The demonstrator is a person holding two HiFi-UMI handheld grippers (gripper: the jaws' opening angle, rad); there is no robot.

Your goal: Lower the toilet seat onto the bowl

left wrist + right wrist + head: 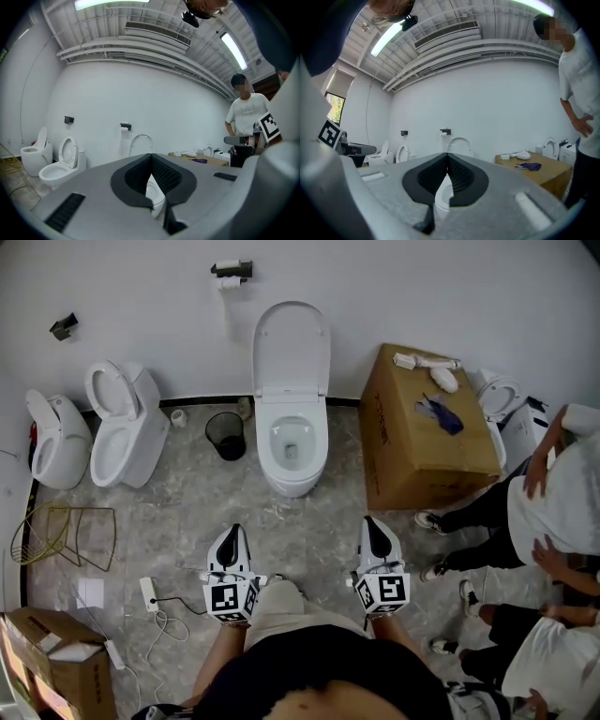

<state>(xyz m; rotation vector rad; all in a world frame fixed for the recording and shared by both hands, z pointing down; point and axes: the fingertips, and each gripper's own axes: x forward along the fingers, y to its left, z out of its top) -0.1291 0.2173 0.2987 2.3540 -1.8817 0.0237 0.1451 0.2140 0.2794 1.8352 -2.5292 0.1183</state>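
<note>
**Seat upright, both grippers closed and well short of the toilet**

The toilet seat [292,345] stands raised against the white wall [422,287], above the open bowl [292,451] of the middle toilet. A black waste bin [226,435] sits just to the bowl's left and a cardboard box [427,427] to its right. A paper holder [232,270] hangs on the wall above. Two more toilets [127,423] stand further left. The left gripper [234,532] and the right gripper [371,523] hover over the marble floor [187,512], well apart from the bowl. Both have their jaws closed together on nothing. Two people [553,502] stand at the right.
</note>
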